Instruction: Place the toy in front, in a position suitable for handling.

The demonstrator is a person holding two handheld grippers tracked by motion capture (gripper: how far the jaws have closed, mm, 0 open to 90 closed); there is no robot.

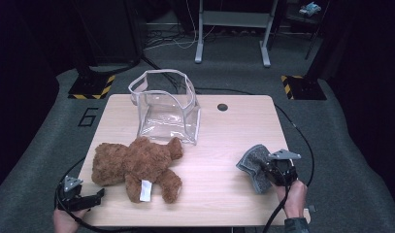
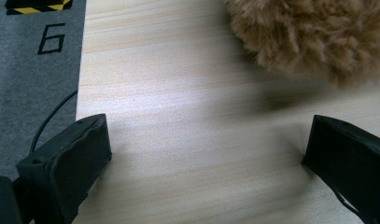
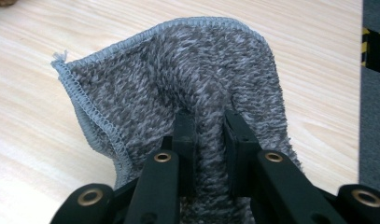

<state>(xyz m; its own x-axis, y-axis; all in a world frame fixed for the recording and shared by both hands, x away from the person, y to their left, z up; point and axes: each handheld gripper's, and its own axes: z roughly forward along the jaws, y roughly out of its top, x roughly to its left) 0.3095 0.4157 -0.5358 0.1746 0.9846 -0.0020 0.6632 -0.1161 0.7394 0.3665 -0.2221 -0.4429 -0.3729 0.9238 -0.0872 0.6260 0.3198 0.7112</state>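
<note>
Right tongs (image 3: 204, 122) pinch the grey cloth (image 3: 187, 79) near the table's right edge, clear bag (image 1: 165, 107) far-left; left tongs (image 2: 201, 154) gape empty.

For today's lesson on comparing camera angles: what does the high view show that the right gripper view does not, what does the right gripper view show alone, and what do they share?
High view alone: the clear container, the left gripper near the table's front corner, and the whole teddy bear.
Right gripper view alone: the stitched hem and how the jaws pinch a fold of the grey cloth.
Both: the cloth, the right gripper shut on it, and the wooden table.
</note>
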